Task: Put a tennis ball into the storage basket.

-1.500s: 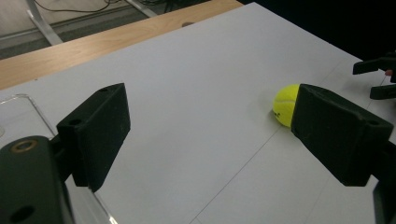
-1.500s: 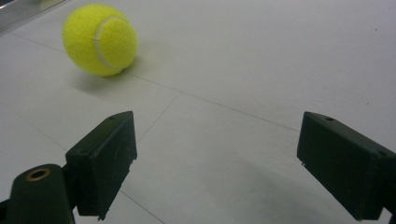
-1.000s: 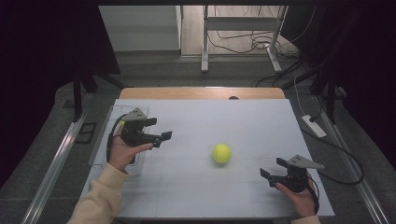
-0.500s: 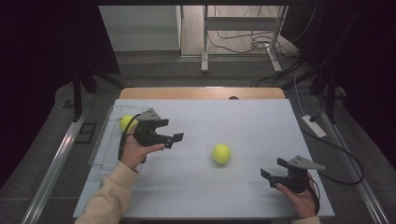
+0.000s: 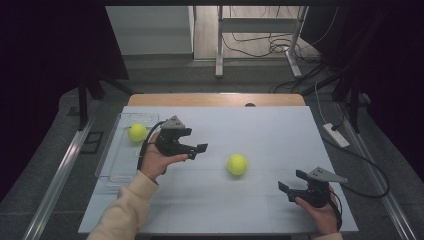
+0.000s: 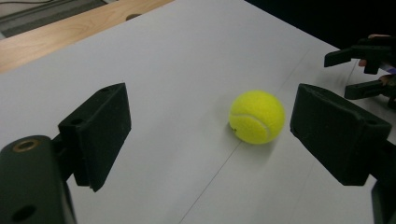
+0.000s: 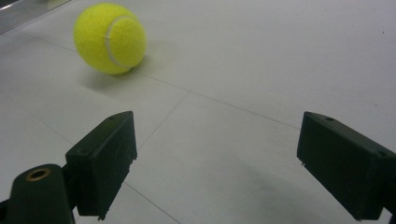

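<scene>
The left gripper (image 5: 199,150) hovers near the tennis ball (image 5: 237,164), jaws spread and empty. The right gripper (image 5: 291,182) (also spread, empty) rests well apart from it.

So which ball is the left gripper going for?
Start at the white table and find its middle. A yellow tennis ball lies there on the bare top, between the left gripper and the right gripper. The other ball sits inside the clear tray at the left edge.

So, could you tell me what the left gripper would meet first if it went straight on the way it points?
Most likely the tennis ball on the table: it lies ahead of the open left gripper, slightly right of centre.
</scene>
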`<state>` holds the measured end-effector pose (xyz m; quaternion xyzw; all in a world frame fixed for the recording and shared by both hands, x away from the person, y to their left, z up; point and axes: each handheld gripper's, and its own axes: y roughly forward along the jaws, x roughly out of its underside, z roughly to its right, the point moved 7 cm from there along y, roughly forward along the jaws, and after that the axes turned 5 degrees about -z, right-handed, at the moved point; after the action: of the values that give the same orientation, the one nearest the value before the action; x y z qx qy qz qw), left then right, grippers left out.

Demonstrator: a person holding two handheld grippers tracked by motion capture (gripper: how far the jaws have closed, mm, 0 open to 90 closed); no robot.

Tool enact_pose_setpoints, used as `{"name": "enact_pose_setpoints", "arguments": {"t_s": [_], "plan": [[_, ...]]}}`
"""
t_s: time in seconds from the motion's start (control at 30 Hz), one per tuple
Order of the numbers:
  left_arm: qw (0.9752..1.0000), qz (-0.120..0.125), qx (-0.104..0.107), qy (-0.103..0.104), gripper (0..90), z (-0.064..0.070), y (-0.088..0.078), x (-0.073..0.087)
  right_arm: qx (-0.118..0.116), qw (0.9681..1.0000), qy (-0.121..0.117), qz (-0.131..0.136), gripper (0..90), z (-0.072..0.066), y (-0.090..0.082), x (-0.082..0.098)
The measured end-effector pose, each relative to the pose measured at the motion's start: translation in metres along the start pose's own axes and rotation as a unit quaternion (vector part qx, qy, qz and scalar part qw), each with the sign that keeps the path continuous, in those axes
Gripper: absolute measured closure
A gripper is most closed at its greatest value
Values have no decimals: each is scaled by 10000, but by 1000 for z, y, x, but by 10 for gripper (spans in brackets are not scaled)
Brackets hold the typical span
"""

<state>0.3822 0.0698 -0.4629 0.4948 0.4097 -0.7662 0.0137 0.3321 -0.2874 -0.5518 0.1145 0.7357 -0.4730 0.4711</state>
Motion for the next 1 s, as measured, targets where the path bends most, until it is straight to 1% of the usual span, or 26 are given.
{"name": "enact_pose_setpoints", "arguments": {"t_s": [0.27, 0.4, 0.63, 1.0], "plan": [[9999, -78, 45, 65, 136, 6, 11, -7, -2, 10000, -17, -43, 118, -2, 0, 3], [9999, -56, 95, 77, 137, 9, 16, -10, -15, 10000, -28, -45, 118, -3, -1, 4], [9997, -141, 141, 130, 137, 14, 25, -11, 20, 10000, 16, -39, 118, -2, -3, 6], [9993, -251, 218, 158, 137, 22, 40, -12, -7, 10000, -48, -56, 118, -3, -1, 5]]}}
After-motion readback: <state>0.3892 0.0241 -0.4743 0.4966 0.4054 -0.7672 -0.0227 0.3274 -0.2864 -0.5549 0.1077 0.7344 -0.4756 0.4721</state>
